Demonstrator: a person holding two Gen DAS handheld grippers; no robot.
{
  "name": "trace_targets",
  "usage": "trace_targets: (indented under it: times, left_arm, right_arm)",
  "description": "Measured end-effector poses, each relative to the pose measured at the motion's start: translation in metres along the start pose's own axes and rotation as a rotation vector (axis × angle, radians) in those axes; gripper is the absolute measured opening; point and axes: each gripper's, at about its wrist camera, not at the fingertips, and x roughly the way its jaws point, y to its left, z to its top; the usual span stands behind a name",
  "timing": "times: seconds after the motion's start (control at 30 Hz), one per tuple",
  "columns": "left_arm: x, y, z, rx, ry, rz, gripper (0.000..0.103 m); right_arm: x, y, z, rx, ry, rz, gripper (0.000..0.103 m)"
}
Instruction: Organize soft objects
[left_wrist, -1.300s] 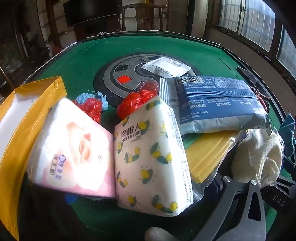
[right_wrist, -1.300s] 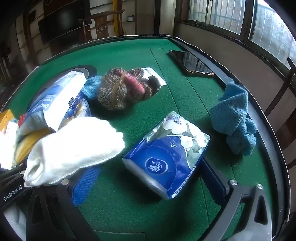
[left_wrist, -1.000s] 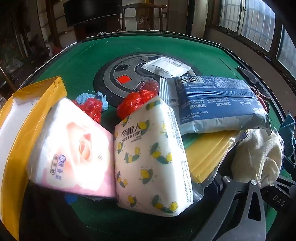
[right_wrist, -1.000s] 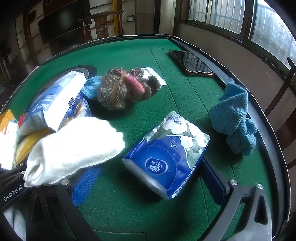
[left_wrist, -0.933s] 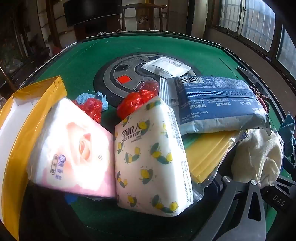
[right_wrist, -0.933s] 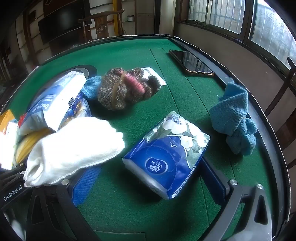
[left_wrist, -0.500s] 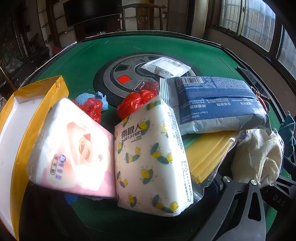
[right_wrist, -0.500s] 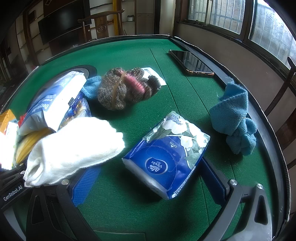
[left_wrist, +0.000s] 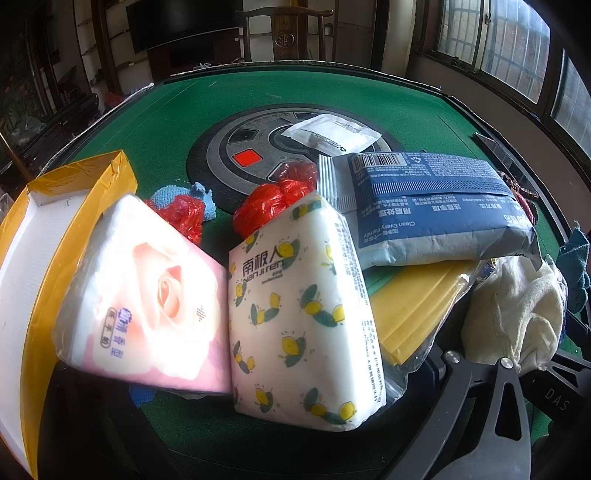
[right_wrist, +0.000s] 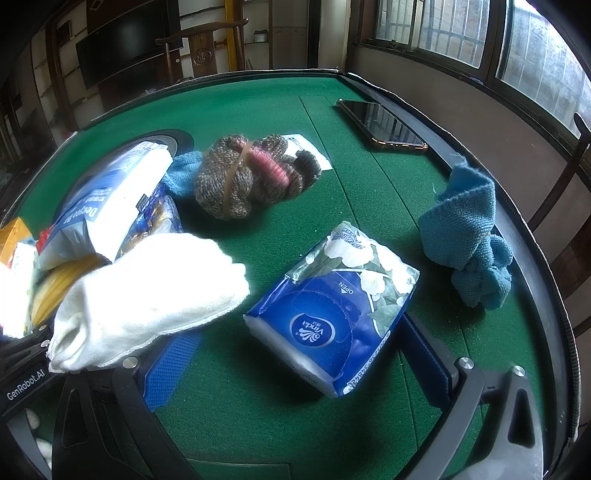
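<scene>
Hardly anything sorted so far: the yellow box (left_wrist: 74, 206) at nine o'clock looks bare inside, while the pink tissue pack (left_wrist: 147, 295) and lemon tissue pack (left_wrist: 303, 325) lie on the green counter (left_wrist: 332, 96). The right gripper (right_wrist: 295, 350) gapes wide around the blue tissue pack (right_wrist: 332, 306), gripping nothing yet. The left gripper (left_wrist: 288, 413) is mostly hidden, so I cannot tell its opening.

You've got daylight from the barred windows (right_wrist: 443, 33) at right. Rolled white towel (right_wrist: 147, 291) and pink rose-print tissue pack (left_wrist: 147, 295) blow out. Heavy fisheye bend, dark vignetted corners, soft shadows on the green felt table (right_wrist: 277, 110).
</scene>
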Motion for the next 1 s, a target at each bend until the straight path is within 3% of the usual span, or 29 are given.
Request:
trace_targets:
  times: [1.0]
  left_arm:
    - [0.0002,-0.0012,0.0002,0.0,0.0,-0.003,0.103]
  right_arm:
    - [0.0015,0.0042,0.0031,0.001,0.002,-0.006,0.102]
